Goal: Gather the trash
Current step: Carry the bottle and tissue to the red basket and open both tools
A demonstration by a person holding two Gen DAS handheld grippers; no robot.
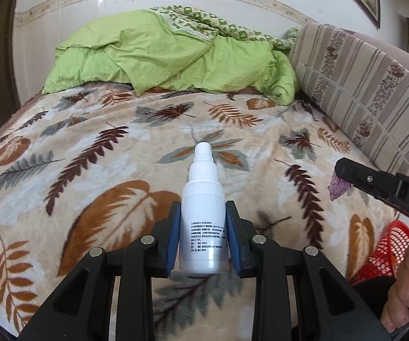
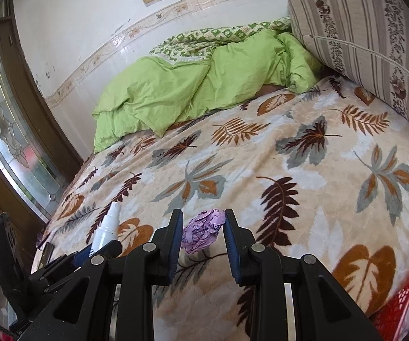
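My left gripper [image 1: 203, 221] is shut on a white plastic spray bottle [image 1: 203, 199], held above the leaf-patterned blanket [image 1: 105, 147] with its nozzle pointing away. My right gripper [image 2: 203, 226] is shut on a crumpled purple paper ball [image 2: 201, 233], also above the blanket. In the left wrist view the right gripper [image 1: 346, 174] shows at the right with the purple paper [image 1: 338, 187] at its tip. In the right wrist view the bottle [image 2: 106, 228] and the left gripper [image 2: 90, 253] show at the lower left.
A red mesh basket [image 1: 386, 253] sits at the bed's near right corner, also in the right wrist view [image 2: 406, 298]. A green quilt [image 1: 161, 54] is heaped at the far end. A striped cushion [image 1: 361, 91] lines the right side. A glass door [image 2: 11, 142] stands left.
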